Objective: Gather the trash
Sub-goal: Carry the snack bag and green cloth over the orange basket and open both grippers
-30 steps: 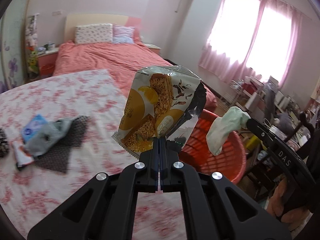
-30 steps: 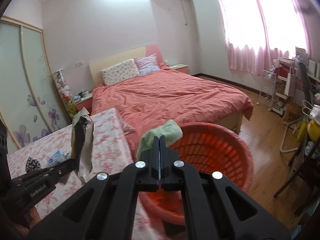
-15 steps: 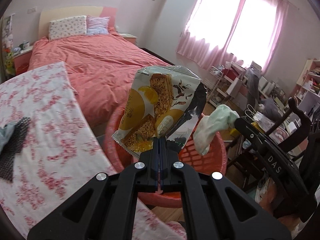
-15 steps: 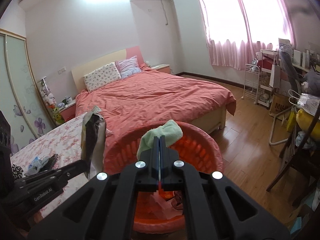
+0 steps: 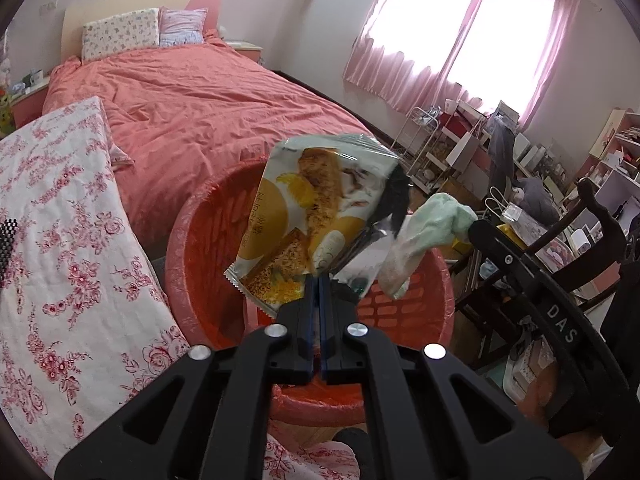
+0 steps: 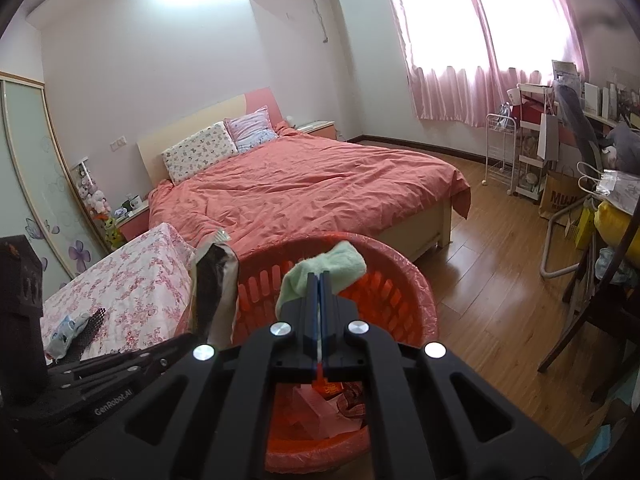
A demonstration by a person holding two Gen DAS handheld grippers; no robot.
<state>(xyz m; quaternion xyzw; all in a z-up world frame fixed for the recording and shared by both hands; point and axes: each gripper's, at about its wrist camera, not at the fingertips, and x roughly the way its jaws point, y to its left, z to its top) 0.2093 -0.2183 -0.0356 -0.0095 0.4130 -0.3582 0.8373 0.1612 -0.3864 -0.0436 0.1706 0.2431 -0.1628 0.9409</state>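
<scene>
Left claw: I have it clamped on the bottom edge of the snack wrapper, which stands upright over the red laundry basket.
Right claw: I have it pinched on the pale green cloth, above the basket's far rim.
Basket contents: pink paper scraps at 6 o'clock in my right view.
Floral counter: at 9 o'clock of the basket, just beside it.

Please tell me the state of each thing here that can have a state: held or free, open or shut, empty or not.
Left claw: shut on the snack bag.
Snack bag: torn open, held above the basket.
Right claw: shut on the green cloth.
Green cloth: crumpled, held above the basket.
Basket: upright, some trash inside.
Curtains: drawn.
</scene>
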